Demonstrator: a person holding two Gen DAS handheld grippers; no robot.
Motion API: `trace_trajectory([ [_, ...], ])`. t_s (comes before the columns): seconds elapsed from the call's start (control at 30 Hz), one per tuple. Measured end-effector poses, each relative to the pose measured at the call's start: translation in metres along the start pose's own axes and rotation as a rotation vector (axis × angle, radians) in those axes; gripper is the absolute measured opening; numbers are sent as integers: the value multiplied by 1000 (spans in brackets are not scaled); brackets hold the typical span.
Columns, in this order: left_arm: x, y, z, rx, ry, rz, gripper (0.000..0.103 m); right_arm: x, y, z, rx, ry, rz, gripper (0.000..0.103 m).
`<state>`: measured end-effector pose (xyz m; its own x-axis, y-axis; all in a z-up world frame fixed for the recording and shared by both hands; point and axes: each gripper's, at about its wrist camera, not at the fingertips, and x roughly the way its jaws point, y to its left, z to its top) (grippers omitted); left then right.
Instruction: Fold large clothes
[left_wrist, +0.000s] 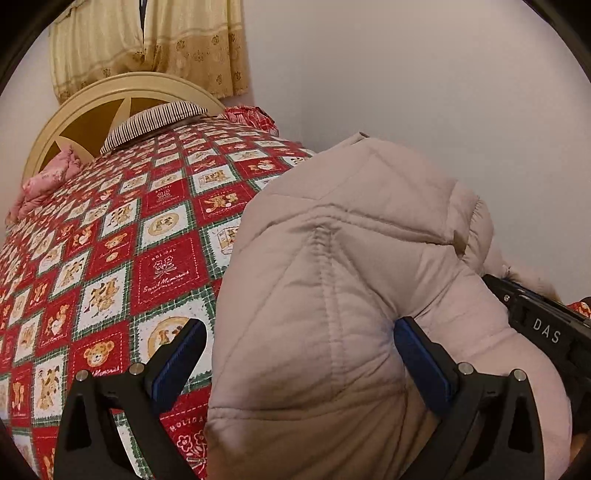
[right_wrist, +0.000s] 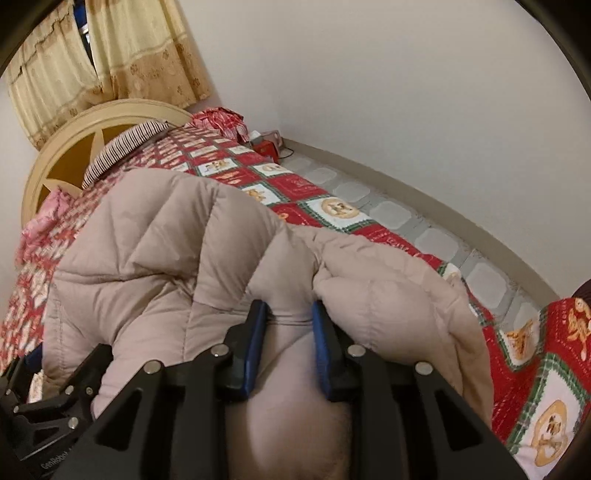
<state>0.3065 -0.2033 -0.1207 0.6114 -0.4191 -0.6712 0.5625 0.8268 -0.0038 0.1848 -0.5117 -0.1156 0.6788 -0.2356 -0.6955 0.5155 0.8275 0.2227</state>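
Note:
A puffy beige quilted jacket (left_wrist: 351, 229) lies bunched on the bed. In the left wrist view my left gripper (left_wrist: 299, 325) stands wide open around a bulge of it. Its right pad (left_wrist: 417, 354) touches the fabric, while the left pad (left_wrist: 181, 362) hangs apart over the bedspread. In the right wrist view my right gripper (right_wrist: 289, 306) is shut on a fold of the jacket (right_wrist: 155, 240), both blue pads pressing into the padding. The right gripper's black body (left_wrist: 546, 332) shows at the jacket's right edge.
The bed carries a red, white and green teddy-bear bedspread (left_wrist: 110, 266). A striped pillow (left_wrist: 155, 122), a pink cloth (left_wrist: 48, 181) and a cream headboard (left_wrist: 92, 99) are at the far end. Grey floor tiles (right_wrist: 436, 243) and a red box (right_wrist: 266, 146) lie beside the wall.

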Motion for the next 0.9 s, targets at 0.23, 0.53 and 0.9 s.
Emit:
trace_trajectory([
  [0.23, -29, -10, 23, 121, -80, 37, 102, -13, -13, -7, 52, -50, 61, 27],
  [0.53, 22, -20, 61, 163, -13, 48, 102, -17, -16, -6, 77, -70, 94, 27],
  [0.9, 60, -16, 40, 107, 27, 17, 102, -11, -10, -2, 54, -46, 60, 27],
])
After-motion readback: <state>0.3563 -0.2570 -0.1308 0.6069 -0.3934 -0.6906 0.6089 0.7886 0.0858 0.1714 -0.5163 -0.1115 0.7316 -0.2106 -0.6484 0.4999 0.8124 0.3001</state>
